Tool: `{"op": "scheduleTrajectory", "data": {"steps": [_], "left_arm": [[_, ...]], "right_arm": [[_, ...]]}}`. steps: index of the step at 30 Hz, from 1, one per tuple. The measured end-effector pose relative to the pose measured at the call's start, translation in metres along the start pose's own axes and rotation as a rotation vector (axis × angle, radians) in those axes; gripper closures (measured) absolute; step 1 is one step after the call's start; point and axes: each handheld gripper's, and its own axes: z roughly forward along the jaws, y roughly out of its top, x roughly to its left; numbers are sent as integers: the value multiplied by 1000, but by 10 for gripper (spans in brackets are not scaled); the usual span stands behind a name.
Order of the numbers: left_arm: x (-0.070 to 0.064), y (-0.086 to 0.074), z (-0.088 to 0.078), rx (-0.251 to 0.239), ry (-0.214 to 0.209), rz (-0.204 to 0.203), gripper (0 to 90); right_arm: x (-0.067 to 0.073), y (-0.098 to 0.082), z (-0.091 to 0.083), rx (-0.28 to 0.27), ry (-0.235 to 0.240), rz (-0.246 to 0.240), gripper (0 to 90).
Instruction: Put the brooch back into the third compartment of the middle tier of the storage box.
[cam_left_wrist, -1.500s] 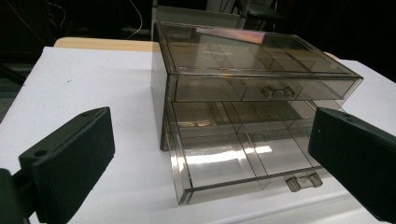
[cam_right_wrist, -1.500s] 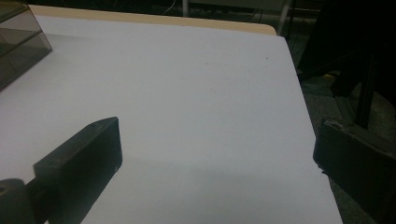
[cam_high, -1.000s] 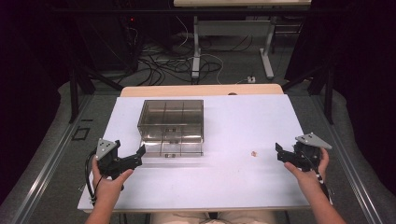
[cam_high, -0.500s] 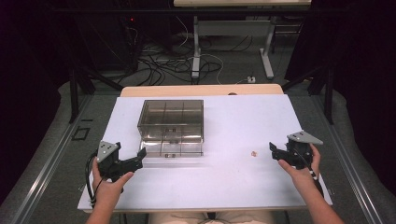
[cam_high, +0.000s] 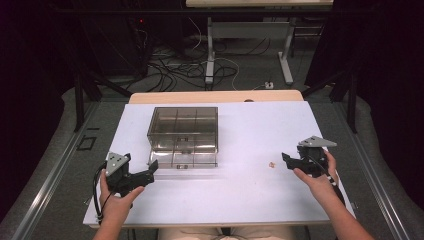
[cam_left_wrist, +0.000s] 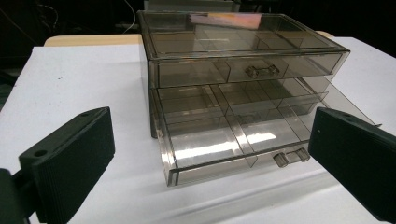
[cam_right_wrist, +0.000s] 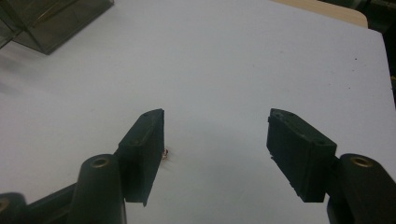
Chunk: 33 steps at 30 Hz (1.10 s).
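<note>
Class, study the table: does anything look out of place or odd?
The clear drawer box has its bottom drawer pulled out, top one shut. A tiny object lies loose on the table, just ahead of the right gripper.

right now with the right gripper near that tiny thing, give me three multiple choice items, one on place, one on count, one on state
1. Where does the small object lie?
A. in the open drawer
B. on the white table, right of the drawer box
C. on top of the box

2. How many drawers of the drawer box are pulled out?
A. none
B. one
C. three

3. How do the right gripper's jaws stand?
A. open, nothing pressed between them
C. shut on the object
B. shut on a drawer handle

Key: 1 B, the high view shows it on the bare table. 2 B, only the bottom drawer sticks out. 3 A, the right gripper view shows a gap, the object beside one jaw.
</note>
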Motion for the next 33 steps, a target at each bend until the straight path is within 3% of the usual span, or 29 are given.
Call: {"op": "scheduleTrajectory", "data": {"steps": [4,10,22,33], "left_arm": [[0,0,0,-2,4,-3,7],[-1,0,0,1,0,1,7],[-1,-1,2,14,0,7,7],[0,-1,2,16,-2,6,7]], "right_arm": [[1,2,2,30,38,-12,382],[3,9,7,52,54,-17,395],[2,23,17,91,98,21,455],[0,15,23,91,115,55,503]]}}
